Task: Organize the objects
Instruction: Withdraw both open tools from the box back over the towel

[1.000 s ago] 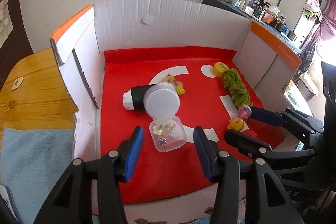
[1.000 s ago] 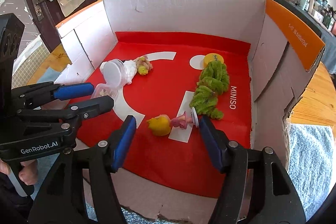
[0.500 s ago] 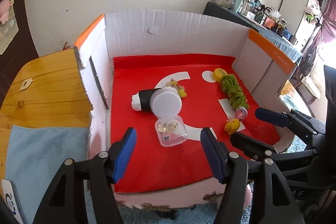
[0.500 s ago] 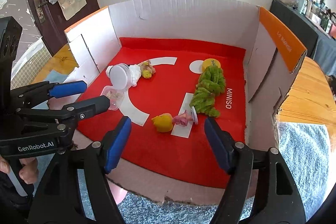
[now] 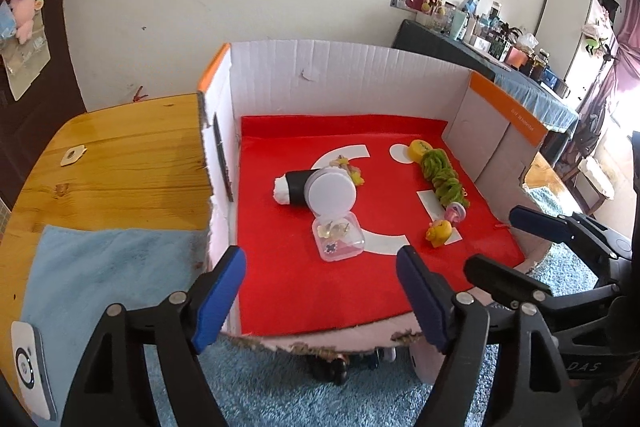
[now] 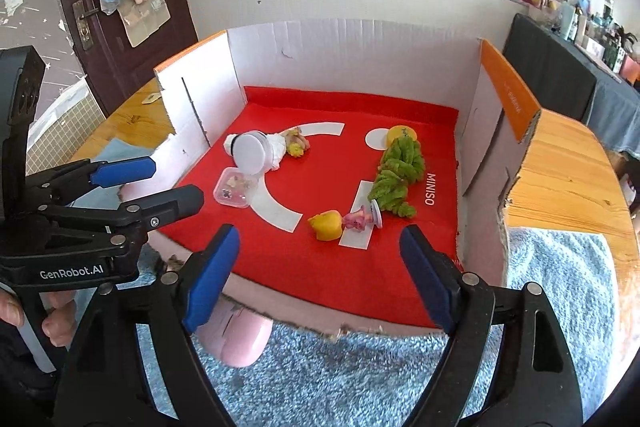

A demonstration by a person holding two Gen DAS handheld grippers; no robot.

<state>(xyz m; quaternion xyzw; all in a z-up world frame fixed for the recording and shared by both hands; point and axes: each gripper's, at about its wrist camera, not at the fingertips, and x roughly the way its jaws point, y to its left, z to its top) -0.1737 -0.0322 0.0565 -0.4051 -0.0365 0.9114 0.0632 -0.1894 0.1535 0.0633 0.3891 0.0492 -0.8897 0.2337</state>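
A cardboard box [image 5: 352, 83] with a red floor holds the objects. On the floor lie a white round jar [image 5: 330, 192] against a black-and-white roll, a clear small case [image 5: 338, 237] of trinkets, a yellow duck [image 5: 439, 231], a pink figure [image 5: 456, 215], a green fuzzy strip [image 5: 444, 177] and a yellow cap [image 5: 420, 149]. My left gripper [image 5: 320, 295] is open and empty, in front of the box's near edge. My right gripper [image 6: 320, 273] is open and empty, also in front of the box, with the duck [image 6: 326, 225] and the pink figure [image 6: 358, 219] beyond it.
The box stands on a wooden table [image 5: 120, 163] with a blue fluffy cloth [image 5: 100, 267] at its near side. A pink object [image 6: 236, 335] lies under the box's front edge. A white device [image 5: 28, 367] lies on the cloth at the left.
Both grippers have pulled back and up, away from the box, so the objects look smaller and farther. Both stay open. Nothing in the box has moved.
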